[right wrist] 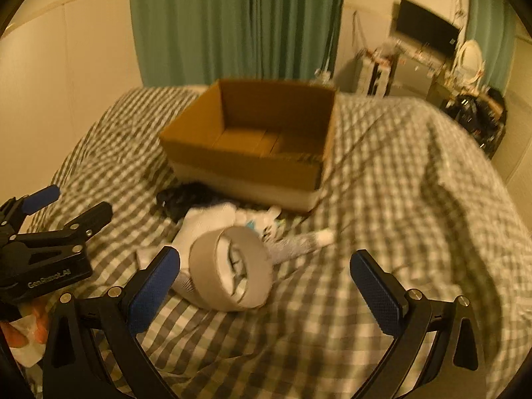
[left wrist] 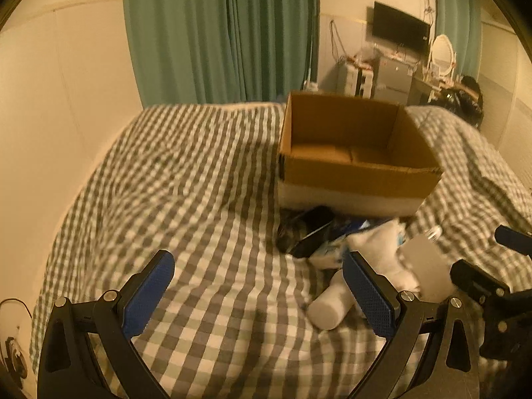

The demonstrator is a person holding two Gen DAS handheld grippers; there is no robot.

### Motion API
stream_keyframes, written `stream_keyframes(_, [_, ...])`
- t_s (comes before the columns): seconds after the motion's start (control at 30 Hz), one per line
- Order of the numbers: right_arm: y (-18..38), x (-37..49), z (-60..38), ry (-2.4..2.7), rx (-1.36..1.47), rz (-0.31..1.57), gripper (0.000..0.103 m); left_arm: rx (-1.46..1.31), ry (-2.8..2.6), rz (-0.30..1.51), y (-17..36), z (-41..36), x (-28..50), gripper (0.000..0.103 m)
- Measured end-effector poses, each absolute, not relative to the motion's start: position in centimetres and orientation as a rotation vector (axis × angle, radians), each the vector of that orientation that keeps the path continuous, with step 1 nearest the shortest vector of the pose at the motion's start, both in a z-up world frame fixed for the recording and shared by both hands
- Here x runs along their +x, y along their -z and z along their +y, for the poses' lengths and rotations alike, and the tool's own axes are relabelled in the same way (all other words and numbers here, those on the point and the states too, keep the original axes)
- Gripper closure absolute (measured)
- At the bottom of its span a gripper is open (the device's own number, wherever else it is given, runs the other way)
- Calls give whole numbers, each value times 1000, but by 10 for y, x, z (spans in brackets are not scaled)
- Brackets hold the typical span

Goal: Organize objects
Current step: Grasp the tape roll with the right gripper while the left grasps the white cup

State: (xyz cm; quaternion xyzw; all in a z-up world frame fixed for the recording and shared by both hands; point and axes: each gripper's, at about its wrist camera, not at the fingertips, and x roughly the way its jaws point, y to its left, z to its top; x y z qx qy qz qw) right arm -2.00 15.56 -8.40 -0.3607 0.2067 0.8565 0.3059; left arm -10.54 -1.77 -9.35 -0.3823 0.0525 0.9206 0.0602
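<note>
An open, empty cardboard box (left wrist: 352, 153) (right wrist: 252, 146) stands on the checked bedspread (left wrist: 186, 193) (right wrist: 399, 183). A heap of objects lies in front of it: a black phone-like item (left wrist: 314, 231) (right wrist: 181, 199), white socks (left wrist: 375, 242) (right wrist: 212, 219), a wide tape roll (right wrist: 232, 267) (left wrist: 425, 266), a white cylinder (left wrist: 329, 309) and a grey sock (right wrist: 299, 244). My left gripper (left wrist: 259, 296) is open and empty over the bedspread, left of the heap. My right gripper (right wrist: 266, 296) is open and empty, just before the tape roll.
Green curtains (left wrist: 219, 33) (right wrist: 232, 23) hang behind the bed. A cream wall (left wrist: 60, 99) runs along the left. A wall TV (left wrist: 399, 30), cabinets (left wrist: 392, 79) and a mirror (left wrist: 442, 50) stand far right. The bedspread rises in a fold (right wrist: 449, 179) to the right.
</note>
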Motion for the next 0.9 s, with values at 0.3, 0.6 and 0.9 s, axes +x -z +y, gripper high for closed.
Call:
stream_keyframes(0.3, [123, -37, 164, -2229, -1082, 632, 4, -1267, -2660, 188, 127, -12, -114, 0])
stream_keyframes(0.6, [138, -45, 172, -2319, -1106, 809, 20, -1397, -2563, 341, 156, 13, -120, 0])
stream_keyframes(0.9, [123, -39, 162, -2432, -1081, 828, 81, -1420, -2478, 250, 166, 18, -134, 0])
